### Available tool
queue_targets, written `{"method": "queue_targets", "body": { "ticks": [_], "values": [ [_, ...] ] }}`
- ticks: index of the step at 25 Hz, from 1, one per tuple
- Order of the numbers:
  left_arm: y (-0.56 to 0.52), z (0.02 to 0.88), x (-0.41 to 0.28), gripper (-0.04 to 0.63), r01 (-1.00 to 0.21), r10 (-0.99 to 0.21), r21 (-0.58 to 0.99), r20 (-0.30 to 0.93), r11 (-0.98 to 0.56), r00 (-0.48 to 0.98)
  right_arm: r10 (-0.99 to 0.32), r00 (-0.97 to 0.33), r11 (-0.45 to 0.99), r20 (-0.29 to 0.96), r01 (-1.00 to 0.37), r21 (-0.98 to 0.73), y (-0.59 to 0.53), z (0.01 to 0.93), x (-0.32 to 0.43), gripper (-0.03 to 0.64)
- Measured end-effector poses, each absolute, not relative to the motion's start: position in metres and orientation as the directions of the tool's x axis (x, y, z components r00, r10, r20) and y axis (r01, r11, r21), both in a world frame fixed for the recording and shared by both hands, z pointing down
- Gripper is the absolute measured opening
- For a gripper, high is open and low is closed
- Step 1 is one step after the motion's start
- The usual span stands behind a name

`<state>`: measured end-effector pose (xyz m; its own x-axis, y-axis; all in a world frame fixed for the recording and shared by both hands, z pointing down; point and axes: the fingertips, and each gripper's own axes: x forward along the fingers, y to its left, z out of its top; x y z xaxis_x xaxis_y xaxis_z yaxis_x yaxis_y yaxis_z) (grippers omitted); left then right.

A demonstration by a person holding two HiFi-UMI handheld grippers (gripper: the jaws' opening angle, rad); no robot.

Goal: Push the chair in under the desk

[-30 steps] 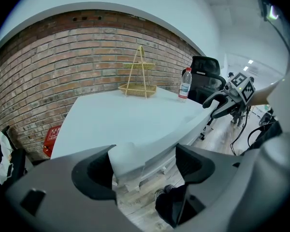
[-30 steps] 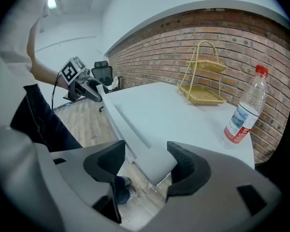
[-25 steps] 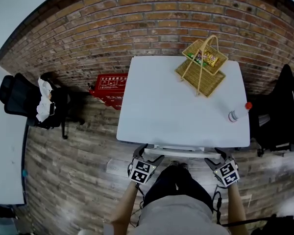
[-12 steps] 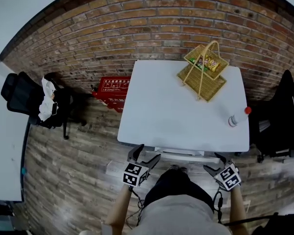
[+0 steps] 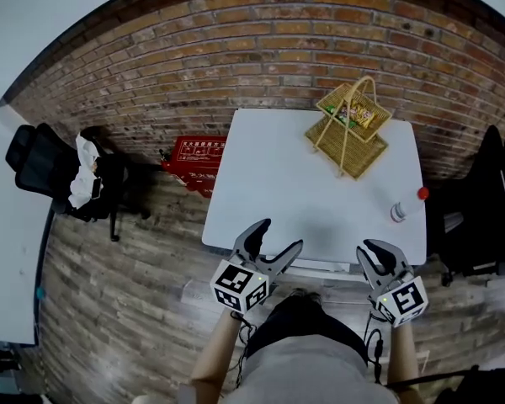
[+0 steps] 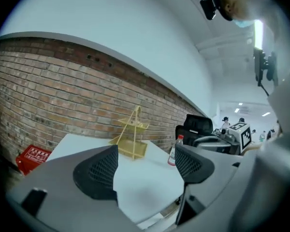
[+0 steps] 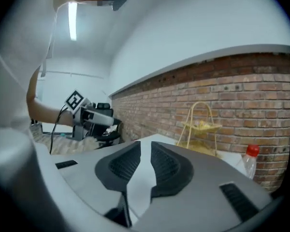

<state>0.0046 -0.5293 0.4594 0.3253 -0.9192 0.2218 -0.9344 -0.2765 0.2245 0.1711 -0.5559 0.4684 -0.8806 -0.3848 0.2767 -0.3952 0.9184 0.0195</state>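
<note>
1. The chair (image 5: pixel 320 265): all I can see is a pale strip that I take for its back, tucked just under the near edge of the surface (image 5: pixel 278 183). It sits lower than both tools and between them, so it looks pretty much in already
2. Left tool (image 5: pixel 278 236) hangs over that same edge, jaws spread wide, nothing in them
3. Right tool (image 5: pixel 383 255) is closing up, pads nearly together with just a sliver of gap, and nothing between them either
4. What could go wrong: neither tool is touching the chair, so if it needs a last nudge, a shove from one side only would probably skew it and jam it against the surface
5. The bottle (image 5: pixel 401 209) stands just ahead of the right tool, near the surface's side edge. One careless swing forward and it tips off. The basket (image 5: pixel 347 129) is further ahead, well apart, so probably safe
</note>
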Motion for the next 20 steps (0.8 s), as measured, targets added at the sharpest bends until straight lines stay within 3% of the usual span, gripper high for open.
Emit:
{"method": "queue_targets", "body": {
  "ticks": [2, 5, 6, 13, 20],
  "values": [
    [-0.540, 0.444, 0.020, 0.337, -0.934, -0.921, 0.186, 0.191, -0.305, 0.339, -0.436, -0.879, 0.897, 0.192, -0.442, 0.011, -0.565, 0.444, 0.160, 0.050],
    [-0.550, 0.428, 0.031, 0.073, -0.943, -0.937, 0.153, 0.149, -0.294, 0.316, -0.471, -0.874, 0.881, 0.122, -0.472, 0.020, -0.571, 0.422, 0.141, 0.037],
    [-0.553, 0.424, 0.033, 0.055, -0.946, -0.942, 0.154, 0.135, -0.286, 0.307, -0.480, -0.871, 0.877, 0.111, -0.479, 0.029, -0.571, 0.417, 0.136, 0.034],
    [-0.566, 0.411, 0.034, 0.038, -0.969, -0.979, 0.181, 0.082, -0.170, 0.187, -0.567, -0.822, 0.821, 0.049, -0.569, -0.049, -0.581, 0.403, 0.128, 0.021],
    [-0.565, 0.410, 0.042, 0.038, -0.963, -0.982, 0.218, 0.074, -0.157, 0.176, -0.575, -0.816, 0.814, 0.059, -0.578, -0.059, -0.578, 0.404, 0.123, 0.015]
  ]
}}
